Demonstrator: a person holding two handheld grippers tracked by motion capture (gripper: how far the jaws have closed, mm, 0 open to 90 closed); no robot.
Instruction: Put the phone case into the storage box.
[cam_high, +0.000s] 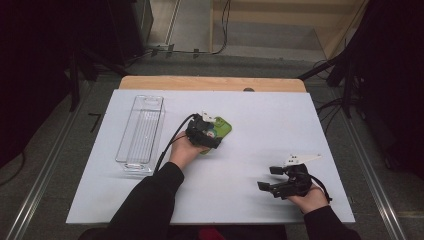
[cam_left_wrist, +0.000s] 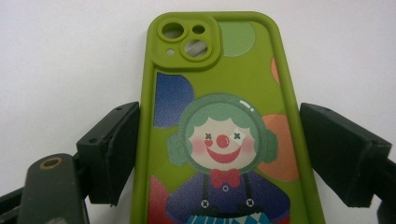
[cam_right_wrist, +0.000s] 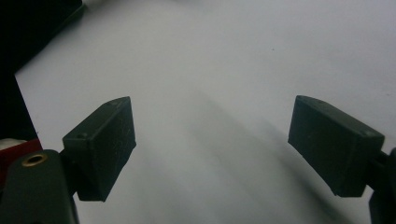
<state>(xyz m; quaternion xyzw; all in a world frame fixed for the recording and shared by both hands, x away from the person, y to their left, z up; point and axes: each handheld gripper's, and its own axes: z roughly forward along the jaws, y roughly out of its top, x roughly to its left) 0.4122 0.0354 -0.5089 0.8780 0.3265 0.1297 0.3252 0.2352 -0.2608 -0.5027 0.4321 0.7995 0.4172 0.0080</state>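
Note:
A green phone case (cam_left_wrist: 233, 93) printed with a clown lies back-up on the white table (cam_high: 280, 120), its camera cutout pointing away from me. My left gripper (cam_left_wrist: 219, 116) is open and straddles it, one black jaw close against each long side. In the high view the phone case (cam_high: 224, 128) lies at the table's middle, partly under the left gripper (cam_high: 209, 134). My right gripper (cam_high: 270, 178) hovers near the front right, open and holding nothing. The right gripper (cam_right_wrist: 212, 121) has bare table between its jaws.
A clear, long plastic bin (cam_high: 141, 132) stands on the left side of the table, apparently with nothing in it. A wooden edge (cam_high: 210, 82) runs along the table's far side. Dark equipment and cables surround the table.

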